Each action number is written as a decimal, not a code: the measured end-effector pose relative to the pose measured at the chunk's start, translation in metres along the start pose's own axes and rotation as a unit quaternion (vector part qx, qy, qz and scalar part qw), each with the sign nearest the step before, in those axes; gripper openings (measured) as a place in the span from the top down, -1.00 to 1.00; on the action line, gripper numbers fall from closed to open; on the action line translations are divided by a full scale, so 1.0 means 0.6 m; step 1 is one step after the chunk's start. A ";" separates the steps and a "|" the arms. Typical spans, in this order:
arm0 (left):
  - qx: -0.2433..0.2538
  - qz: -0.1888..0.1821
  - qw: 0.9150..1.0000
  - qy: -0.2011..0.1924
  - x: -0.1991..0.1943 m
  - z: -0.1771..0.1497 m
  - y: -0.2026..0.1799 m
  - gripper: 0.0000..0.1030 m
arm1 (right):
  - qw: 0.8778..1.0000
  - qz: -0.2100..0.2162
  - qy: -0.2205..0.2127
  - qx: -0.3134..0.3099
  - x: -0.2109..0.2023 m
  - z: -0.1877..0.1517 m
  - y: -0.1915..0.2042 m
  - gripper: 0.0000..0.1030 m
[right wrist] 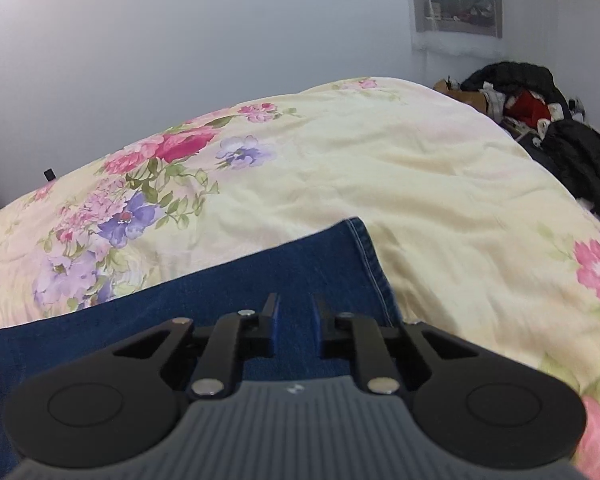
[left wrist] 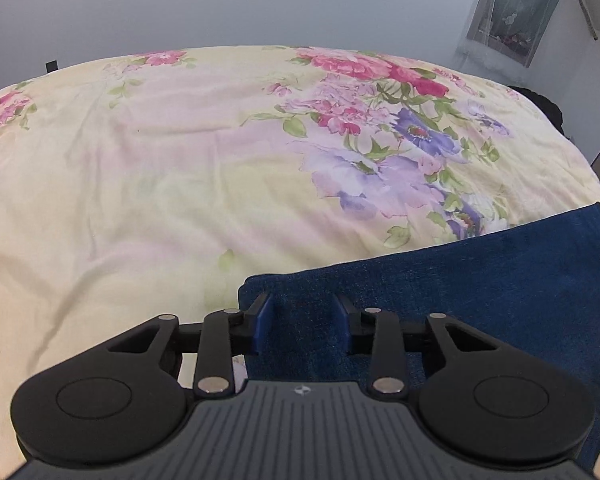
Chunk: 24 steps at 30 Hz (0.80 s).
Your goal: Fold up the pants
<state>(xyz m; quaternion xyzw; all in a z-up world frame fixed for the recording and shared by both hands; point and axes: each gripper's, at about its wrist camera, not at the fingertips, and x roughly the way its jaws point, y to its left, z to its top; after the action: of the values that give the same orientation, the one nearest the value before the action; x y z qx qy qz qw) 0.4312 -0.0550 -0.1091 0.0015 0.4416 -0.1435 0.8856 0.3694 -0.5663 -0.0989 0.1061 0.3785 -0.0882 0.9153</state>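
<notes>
On the flowered bed cover (left wrist: 148,184) the blue denim pants (left wrist: 500,280) are spread, with one folded corner seen at the near side in the left wrist view and a stitched hem reaching toward the far right in the right wrist view. Over that near corner the left gripper (left wrist: 302,322) is held, and its jaws stand apart with denim between the blue pads, but a firm pinch is not shown. Above the hem end the right gripper (right wrist: 296,328) is placed; its jaws are narrow with a small gap, and whether any cloth is caught cannot be told. No earlier view is given, so only this position is judged. A likely risk is that only the top layer is taken, so the lower layer stays behind and the fold becomes uneven. The soft cover may also be pinched together with the denim and pulled up.
</notes>
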 end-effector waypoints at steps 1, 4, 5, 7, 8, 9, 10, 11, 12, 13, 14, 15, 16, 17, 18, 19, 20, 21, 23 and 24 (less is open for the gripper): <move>-0.002 0.000 1.000 -0.001 0.012 0.000 0.004 0.36 | 1.000 -0.009 0.007 -0.003 0.020 0.003 0.000 0.78; -0.013 -0.001 1.000 0.001 0.042 -0.004 0.019 0.52 | 0.999 -0.036 0.024 -0.010 0.077 -0.001 -0.014 0.79; -0.015 -0.001 1.000 0.002 0.050 -0.005 0.022 0.58 | 0.999 -0.039 0.030 -0.006 0.093 -0.005 -0.023 0.74; -0.013 -0.003 1.000 0.003 0.061 -0.005 0.024 0.61 | 0.998 -0.051 0.030 -0.001 0.111 -0.014 -0.036 0.28; -0.011 -0.001 1.000 -0.001 0.064 -0.004 0.023 0.63 | 0.998 -0.057 0.028 0.001 0.114 -0.017 -0.041 0.18; -0.012 0.001 1.000 -0.002 0.065 -0.002 0.024 0.64 | 0.998 -0.057 0.029 0.015 0.116 -0.017 -0.050 -0.02; -0.017 0.001 1.000 -0.001 0.064 0.000 0.026 0.64 | 0.998 -0.048 0.031 0.037 0.114 -0.017 -0.061 -0.01; -0.022 0.001 1.000 -0.002 0.060 0.002 0.028 0.65 | 0.997 -0.047 0.031 0.047 0.109 -0.016 -0.066 -0.01; -0.027 0.000 1.000 -0.004 0.054 0.004 0.030 0.65 | 0.997 -0.051 0.028 0.043 0.100 -0.016 -0.065 0.09; -0.031 0.000 0.999 -0.008 0.043 0.005 0.032 0.65 | 0.997 -0.062 0.023 0.030 0.089 -0.015 -0.062 0.41; -0.032 0.001 0.999 -0.014 0.029 0.004 0.033 0.65 | 0.997 -0.074 0.019 0.017 0.073 -0.015 -0.060 0.56; -0.032 0.001 0.999 -0.021 0.013 0.002 0.034 0.65 | 0.997 -0.073 0.012 0.013 0.054 -0.017 -0.062 0.66; -0.030 0.000 0.999 -0.024 -0.002 -0.002 0.035 0.65 | 0.998 -0.064 0.001 0.013 0.031 -0.021 -0.064 0.67; -0.025 -0.003 0.999 -0.025 -0.016 -0.008 0.033 0.65 | 0.999 -0.053 -0.007 0.010 0.008 -0.025 -0.065 0.67; -0.018 -0.009 0.999 -0.028 -0.036 -0.016 0.029 0.65 | 0.999 -0.042 -0.010 0.001 -0.013 -0.031 -0.062 0.71; -0.011 -0.015 0.999 -0.033 -0.052 -0.025 0.023 0.65 | 0.999 -0.031 -0.016 -0.012 -0.035 -0.039 -0.057 0.74; -0.003 -0.023 0.999 -0.033 -0.069 -0.035 0.014 0.65 | 0.999 -0.017 -0.022 -0.023 -0.056 -0.048 -0.052 0.74; 0.004 -0.030 0.999 -0.033 -0.083 -0.046 0.005 0.65 | 0.999 -0.002 -0.024 -0.032 -0.072 -0.057 -0.047 0.74; 0.020 -0.036 0.999 -0.030 -0.103 -0.070 -0.018 0.65 | 0.998 0.020 -0.021 -0.049 -0.097 -0.078 -0.035 0.74; 0.028 -0.034 0.999 -0.026 -0.108 -0.083 -0.029 0.65 | 0.998 0.027 -0.018 -0.061 -0.103 -0.090 -0.028 0.74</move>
<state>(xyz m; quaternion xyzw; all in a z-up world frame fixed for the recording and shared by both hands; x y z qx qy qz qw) 0.3507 -0.0490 -0.0865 0.0079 0.4140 -0.1862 0.8910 0.2859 -0.5635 -0.0944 0.0587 0.3636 -0.0424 0.9287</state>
